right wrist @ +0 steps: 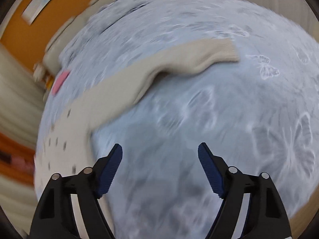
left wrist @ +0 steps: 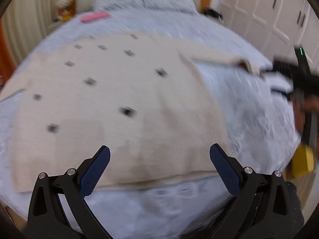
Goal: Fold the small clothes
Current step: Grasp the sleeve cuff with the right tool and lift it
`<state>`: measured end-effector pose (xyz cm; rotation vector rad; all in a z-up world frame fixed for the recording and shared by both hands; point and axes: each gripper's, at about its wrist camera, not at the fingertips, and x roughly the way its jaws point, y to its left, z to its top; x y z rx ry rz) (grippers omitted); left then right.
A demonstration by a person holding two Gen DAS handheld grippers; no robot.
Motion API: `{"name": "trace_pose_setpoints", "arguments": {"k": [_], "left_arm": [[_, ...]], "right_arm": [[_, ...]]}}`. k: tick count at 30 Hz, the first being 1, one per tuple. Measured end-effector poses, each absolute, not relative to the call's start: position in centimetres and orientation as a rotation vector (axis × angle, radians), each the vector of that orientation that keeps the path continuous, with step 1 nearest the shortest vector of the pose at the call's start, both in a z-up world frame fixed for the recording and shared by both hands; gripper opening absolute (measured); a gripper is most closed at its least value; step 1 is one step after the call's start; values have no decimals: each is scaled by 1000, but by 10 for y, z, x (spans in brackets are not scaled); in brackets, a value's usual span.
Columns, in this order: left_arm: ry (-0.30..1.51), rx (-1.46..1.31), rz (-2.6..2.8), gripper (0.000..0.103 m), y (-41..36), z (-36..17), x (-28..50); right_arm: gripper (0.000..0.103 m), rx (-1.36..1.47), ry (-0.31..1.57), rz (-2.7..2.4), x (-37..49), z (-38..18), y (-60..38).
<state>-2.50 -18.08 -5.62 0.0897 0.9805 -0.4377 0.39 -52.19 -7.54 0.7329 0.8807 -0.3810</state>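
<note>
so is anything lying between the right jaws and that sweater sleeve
Nothing visible does. Only bare bedspread lies between the open right gripper and the beige sleeve, which is stretched flat on the bed.

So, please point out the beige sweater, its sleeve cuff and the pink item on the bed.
Beige sweater [left wrist: 111, 103], left wrist view, middle of the body.
Sleeve cuff [right wrist: 227, 49], right wrist view, ribbed end of the sleeve.
Pink item [left wrist: 95, 17], left wrist view, its centre.

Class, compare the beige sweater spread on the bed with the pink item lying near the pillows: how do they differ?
The sweater is beige with dark square marks; the pink item is plain pink. The sweater covers much of the bed; the pink item looks far smaller. The sweater lies close to the grippers, the pink item far off. Both lie flat on the bedspread.
</note>
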Motion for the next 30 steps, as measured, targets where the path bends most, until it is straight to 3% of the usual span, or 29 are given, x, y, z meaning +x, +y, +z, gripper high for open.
{"name": "trace_pose_setpoints", "arguments": {"k": [2, 4, 7, 14, 16, 18, 20, 25, 30], "left_arm": [[1077, 88, -488, 88, -198, -82, -26], [1136, 116, -498, 86, -204, -102, -33], [1062, 251, -514, 88, -211, -104, -52], [987, 54, -529, 88, -187, -69, -34], [949, 30, -529, 89, -187, -55, -21], [904, 8, -516, 91, -189, -46, 3], [864, -47, -495, 92, -186, -35, 30], [809, -224, -370, 94, -163, -28, 105], [836, -343, -253, 94, -112, -52, 137]], "right_arm": [[71, 774, 860, -395, 20, -84, -550], [71, 803, 855, -401, 32, -89, -571], [71, 913, 834, -371, 54, -108, -598], [74, 1202, 698, -291, 95, -144, -626], [66, 1237, 652, -288, 101, -144, -634], [25, 1251, 595, -302, 107, -136, -641], [15, 1245, 557, -318, 111, -123, -651], [12, 1076, 502, -272, 129, -64, -634], [12, 810, 511, -81, 186, 17, -537]]}}
